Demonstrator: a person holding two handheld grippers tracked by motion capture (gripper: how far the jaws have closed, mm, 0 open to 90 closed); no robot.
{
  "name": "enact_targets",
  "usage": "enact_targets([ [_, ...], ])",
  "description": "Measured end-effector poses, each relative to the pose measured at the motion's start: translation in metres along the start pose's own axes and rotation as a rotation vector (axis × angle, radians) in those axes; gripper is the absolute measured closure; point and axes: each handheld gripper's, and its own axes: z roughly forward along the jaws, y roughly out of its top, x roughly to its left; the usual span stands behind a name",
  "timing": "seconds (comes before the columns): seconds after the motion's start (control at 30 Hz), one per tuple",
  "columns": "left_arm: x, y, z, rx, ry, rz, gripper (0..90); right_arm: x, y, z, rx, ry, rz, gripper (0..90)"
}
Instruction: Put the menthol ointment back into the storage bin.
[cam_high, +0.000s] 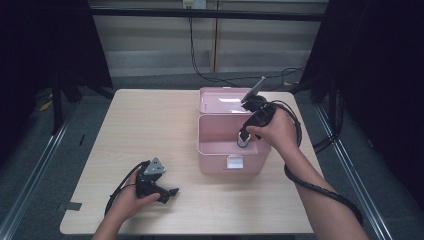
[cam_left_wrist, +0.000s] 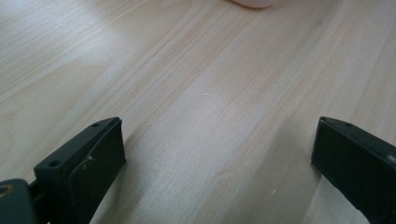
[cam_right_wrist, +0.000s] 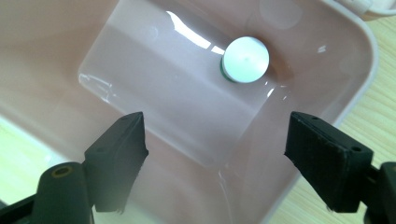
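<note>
A pink box (cam_high: 233, 144) sits lid-open on the counter (cam_high: 150, 130), with a small white-capped bottle (cam_right_wrist: 245, 59) standing in its corner. The right claw (cam_right_wrist: 215, 140) hovers above it, spread wide and empty. The left claw (cam_high: 167, 192) rests apart, also open. Lowering squarely over the cap looks wise.

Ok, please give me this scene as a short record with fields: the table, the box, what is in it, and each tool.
table: light wood table
box: pink box, lid open and laid back
contents: one small container with a white round cap, upright on the box floor
left tool: open, low over bare table, holding nothing
right tool: open, above the box interior, cap ahead of it and not between the jaws
</note>
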Motion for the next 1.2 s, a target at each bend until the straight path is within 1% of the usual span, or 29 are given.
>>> enact_targets([
  [0.17,0.000,0.000,0.000,0.003,-0.003,0.001,2.2,0.002,-0.006,-0.015,-0.004,-0.006,-0.032,19.5],
  [0.23,0.000,0.000,0.000,0.003,-0.003,0.001,2.2,0.003,-0.008,-0.020,-0.001,-0.007,-0.036,19.3],
  [0.3,0.000,0.000,0.000,0.003,-0.003,0.001,2.2,0.004,-0.010,-0.024,-0.001,-0.008,-0.052,19.0],
  [0.43,0.000,0.000,0.000,0.003,-0.003,0.001,2.2,0.005,-0.015,-0.032,-0.005,0.000,-0.068,18.4],
  [0.5,0.000,0.000,0.000,0.003,-0.003,0.001,2.2,0.006,-0.018,-0.034,0.006,0.009,-0.078,18.1],
  [0.57,0.000,0.000,0.000,0.003,-0.003,0.001,2.2,0.006,-0.020,-0.036,0.015,0.015,-0.084,18.1],
  [0.63,0.000,0.000,0.000,0.003,-0.002,0.001,2.2,0.006,-0.023,-0.037,0.028,-0.001,-0.098,18.1],
  [0.7,0.000,0.000,0.000,0.003,-0.003,0.001,2.2,0.006,-0.026,-0.038,0.025,0.016,-0.100,18.0],
  [0.77,0.000,0.000,0.000,0.000,0.000,0.000,2.2,0.005,-0.030,-0.040,0.031,0.016,-0.107,17.6],
  [0.97,0.000,0.000,0.000,0.000,0.000,0.000,2.2,0.003,-0.041,-0.044,0.026,0.032,-0.110,17.3],
  [1.03,0.000,0.000,0.000,0.000,0.000,0.000,2.2,0.001,-0.044,-0.045,0.019,0.028,-0.122,17.2],
  [1.2,0.000,0.000,0.000,0.000,0.001,0.000,2.2,0.000,-0.055,-0.046,0.018,0.032,-0.129,16.8],
])
